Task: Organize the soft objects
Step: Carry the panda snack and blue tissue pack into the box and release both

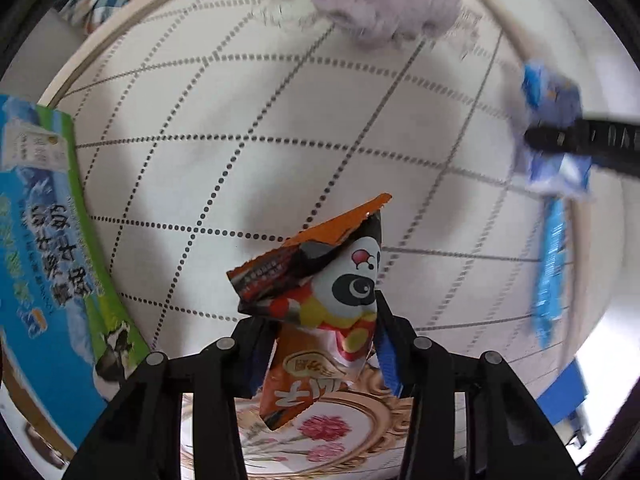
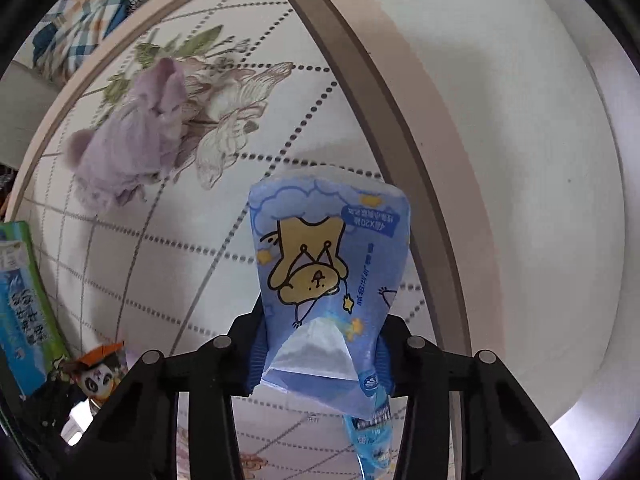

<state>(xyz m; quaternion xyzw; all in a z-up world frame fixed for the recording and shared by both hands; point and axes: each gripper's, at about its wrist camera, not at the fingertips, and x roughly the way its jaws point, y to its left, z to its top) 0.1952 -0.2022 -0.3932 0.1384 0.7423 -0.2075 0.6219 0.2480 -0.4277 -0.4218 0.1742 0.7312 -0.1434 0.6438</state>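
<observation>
Both grippers are loaded. The left gripper [image 1: 320,344] has its jaws clamped on an orange panda-print snack packet [image 1: 316,300], held above the middle of the quilted table cover [image 1: 208,128]. The right gripper [image 2: 320,356] has its jaws clamped on a blue tissue pack [image 2: 332,268], held just inside the cover's right edge. Outstanding: a lilac plush toy [image 2: 132,140] lies near the far edge, and a milk carton [image 1: 44,248] stands at the left edge. Judgement: sorting is partway, with neither held item yet placed.

Both claws clamped on loads, held aloft.
Left claw [image 1: 316,320] grips a snack packet [image 1: 320,292]; right claw [image 2: 320,344] pinches a tissue pack [image 2: 328,272].
</observation>
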